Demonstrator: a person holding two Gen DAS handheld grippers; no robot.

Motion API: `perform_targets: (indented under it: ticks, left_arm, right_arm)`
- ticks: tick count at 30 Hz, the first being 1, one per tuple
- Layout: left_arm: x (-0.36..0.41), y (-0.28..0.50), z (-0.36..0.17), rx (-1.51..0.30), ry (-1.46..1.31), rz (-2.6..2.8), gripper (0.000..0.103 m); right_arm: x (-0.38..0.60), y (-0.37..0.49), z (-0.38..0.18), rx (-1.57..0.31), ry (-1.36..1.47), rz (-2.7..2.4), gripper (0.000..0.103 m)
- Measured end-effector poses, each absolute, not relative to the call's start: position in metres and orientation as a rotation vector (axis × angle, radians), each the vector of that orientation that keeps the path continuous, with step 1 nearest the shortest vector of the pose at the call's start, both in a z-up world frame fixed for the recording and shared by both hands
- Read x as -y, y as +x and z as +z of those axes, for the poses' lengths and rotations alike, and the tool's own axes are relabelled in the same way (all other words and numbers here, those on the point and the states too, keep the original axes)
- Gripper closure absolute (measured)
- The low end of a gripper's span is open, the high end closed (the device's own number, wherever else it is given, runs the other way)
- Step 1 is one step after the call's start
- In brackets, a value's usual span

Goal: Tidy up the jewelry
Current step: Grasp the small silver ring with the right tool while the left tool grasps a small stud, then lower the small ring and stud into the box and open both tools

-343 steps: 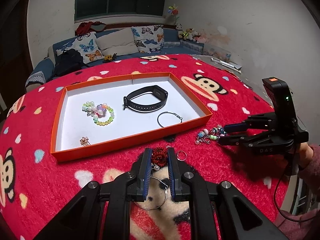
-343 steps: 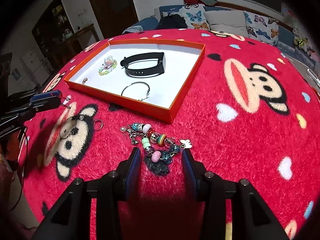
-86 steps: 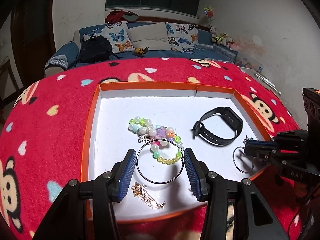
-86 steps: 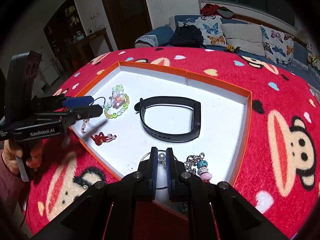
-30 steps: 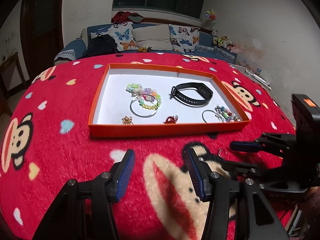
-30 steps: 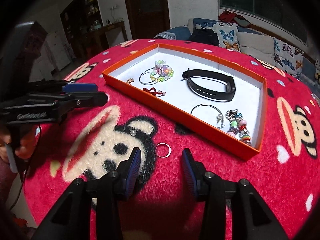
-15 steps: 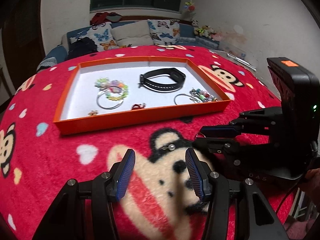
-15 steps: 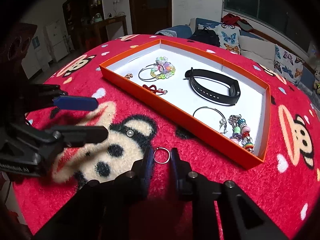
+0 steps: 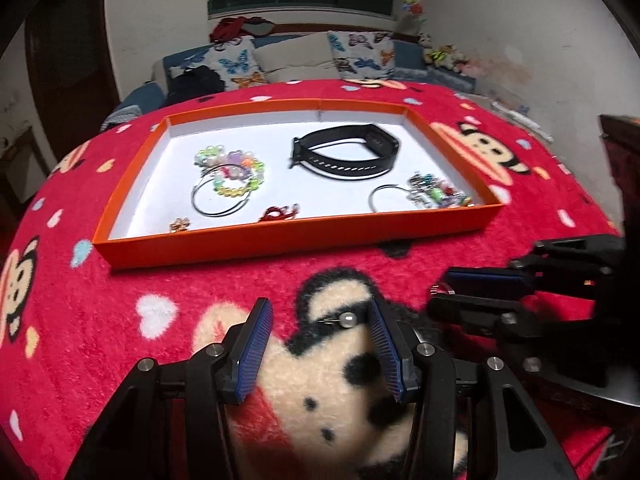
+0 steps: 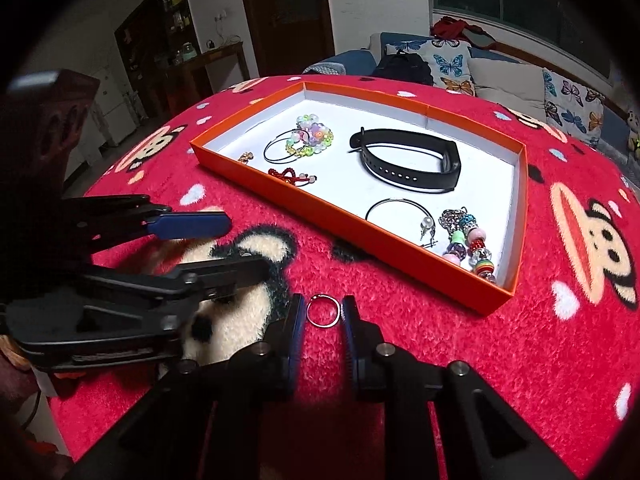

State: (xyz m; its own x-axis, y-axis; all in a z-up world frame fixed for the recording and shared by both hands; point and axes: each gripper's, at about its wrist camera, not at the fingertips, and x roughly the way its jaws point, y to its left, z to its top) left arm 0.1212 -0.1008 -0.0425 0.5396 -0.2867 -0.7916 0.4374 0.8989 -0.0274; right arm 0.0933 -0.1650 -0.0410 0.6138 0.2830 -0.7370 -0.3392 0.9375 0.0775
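An orange tray with a white floor holds a black band, a pastel bead bracelet, two wire hoops, a red knot charm and a charm bracelet. A small silver ring lies on the red cloth between the narrowly spread fingers of my right gripper; the pads stand close on each side of it. My left gripper is open around a pearl stud on the cloth. The right gripper also shows in the left wrist view.
The red monkey-print cloth covers a round table. A sofa with butterfly cushions stands behind it. The left gripper sits just left of the right one, their fingers close together.
My left gripper has moved down and forward so the pearl stud sits between its fingers. My right gripper has dropped lower, its fingers now flanking the silver ring.
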Motion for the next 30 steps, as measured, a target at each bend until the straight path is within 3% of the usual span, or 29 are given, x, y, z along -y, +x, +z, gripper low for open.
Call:
perform_targets:
  ticks: [12,19,30]
  left_arm:
    - [0.071,0.109,-0.038,-0.890,0.199,-0.386,0.053]
    - [0.070,0.106,-0.038,-0.878,0.201,-0.464,0.069]
    - [0.074,0.110,-0.040,-0.886,0.199,-0.526,0.085]
  right_arm:
    - [0.168,0.092,-0.041,-0.836,-0.057,0.376,0.082]
    - [0.168,0.092,-0.041,-0.836,-0.056,0.376,0.082]
    - [0.169,0.092,-0.042,-0.838,-0.052,0.375,0.082]
